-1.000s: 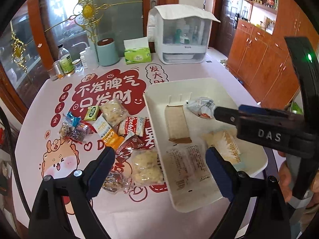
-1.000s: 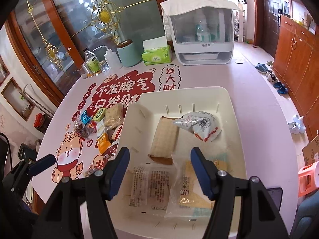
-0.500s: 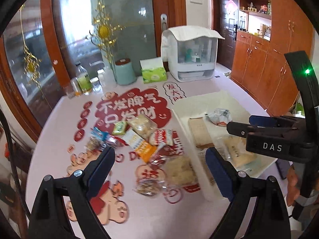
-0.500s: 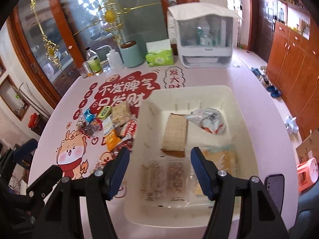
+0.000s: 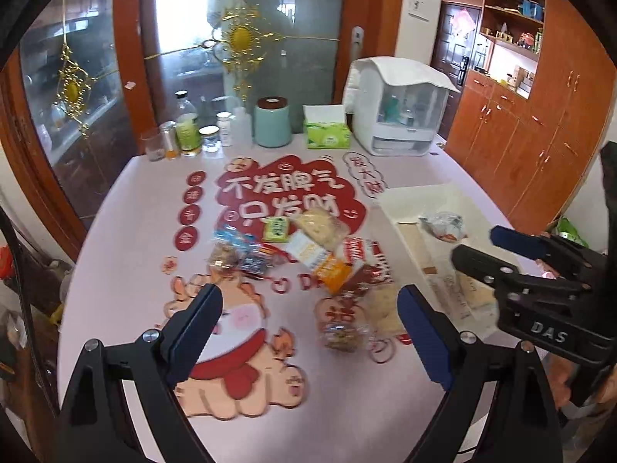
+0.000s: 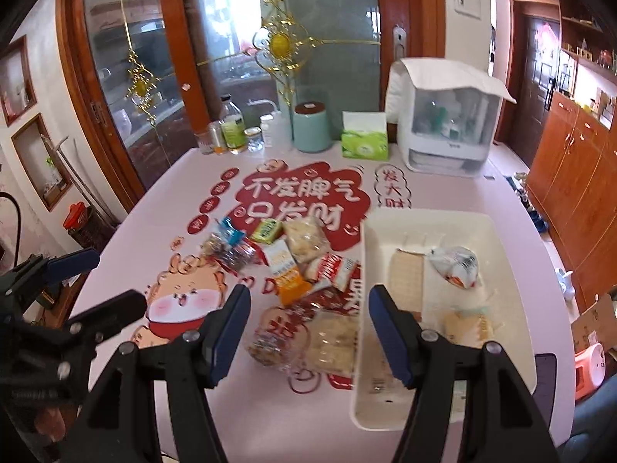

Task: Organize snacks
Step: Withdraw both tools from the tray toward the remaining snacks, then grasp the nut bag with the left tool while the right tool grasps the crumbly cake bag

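About ten loose snack packets [image 6: 293, 266] lie in one pile on the table [image 6: 270, 416]; the blur makes the count uncertain. One white bin [image 6: 513, 281] holds perhaps four more. The left gripper [image 5: 310, 332] and right gripper [image 6: 308, 328] hang above, both open and empty.

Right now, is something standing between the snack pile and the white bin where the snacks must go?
Nothing visible does. The snack pile lies directly beside the white bin, with only the bin's low wall to lift over.
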A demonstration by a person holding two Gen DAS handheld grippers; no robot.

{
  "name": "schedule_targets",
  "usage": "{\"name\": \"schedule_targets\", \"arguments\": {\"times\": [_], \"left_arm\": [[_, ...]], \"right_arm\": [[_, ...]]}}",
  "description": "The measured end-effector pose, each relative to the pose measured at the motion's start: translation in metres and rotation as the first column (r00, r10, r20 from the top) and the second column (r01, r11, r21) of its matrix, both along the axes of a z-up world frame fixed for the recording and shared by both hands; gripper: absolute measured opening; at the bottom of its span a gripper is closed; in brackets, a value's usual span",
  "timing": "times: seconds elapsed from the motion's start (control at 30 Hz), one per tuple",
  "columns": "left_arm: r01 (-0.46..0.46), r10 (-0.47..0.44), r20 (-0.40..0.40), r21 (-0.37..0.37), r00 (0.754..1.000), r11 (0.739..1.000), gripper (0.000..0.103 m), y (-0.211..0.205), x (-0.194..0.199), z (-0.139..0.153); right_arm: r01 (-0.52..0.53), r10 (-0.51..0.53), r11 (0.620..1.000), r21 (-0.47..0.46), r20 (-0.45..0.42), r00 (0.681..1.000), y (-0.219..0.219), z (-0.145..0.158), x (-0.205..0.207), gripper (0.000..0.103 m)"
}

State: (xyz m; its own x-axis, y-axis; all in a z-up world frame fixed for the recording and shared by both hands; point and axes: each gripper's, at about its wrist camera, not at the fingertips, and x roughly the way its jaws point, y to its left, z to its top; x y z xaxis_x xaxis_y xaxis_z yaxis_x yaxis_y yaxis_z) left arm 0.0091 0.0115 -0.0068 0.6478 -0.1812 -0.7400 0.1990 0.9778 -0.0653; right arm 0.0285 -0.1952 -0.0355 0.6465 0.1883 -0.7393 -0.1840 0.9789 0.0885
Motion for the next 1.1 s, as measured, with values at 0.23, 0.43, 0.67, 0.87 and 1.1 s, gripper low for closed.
{"name": "schedule_targets", "arguments": {"times": [0.23,0.43,0.67,0.87,1.1], "left_arm": [[0.003,-0.007,0.058,0.065,0.998,0.998,0.092,0.051,0.009,0.013],[-0.003,-0.007,0.089,0.108,0.996,0.994,0.092,0.096,0.033,0.031],[-0.002,-0.009,0.098,0.118,0.995,0.993,0.092,0.133,0.073,0.038],[0.024,-0.033,0.061,0.132,0.998,0.991,0.092,0.140,0.114,0.025],[0.067,-0.057,-0.076,0.132,0.995,0.989,0.092,0.123,0.178,-0.030]], "right_arm": [[-0.006,0.007,1.000,-0.014,0.021,1.000,0.041,0.010,-0.001,0.064],[0.005,-0.005,1.000,0.025,0.004,1.000,0.062,0.016,0.011,0.065],[0.057,-0.057,0.998,-0.006,-0.013,0.998,0.069,0.027,0.032,0.065],[0.050,-0.053,0.995,-0.084,-0.033,0.998,0.080,0.038,0.064,0.065],[0.031,-0.043,0.993,-0.113,-0.102,0.994,0.078,0.023,0.127,0.065]]}}
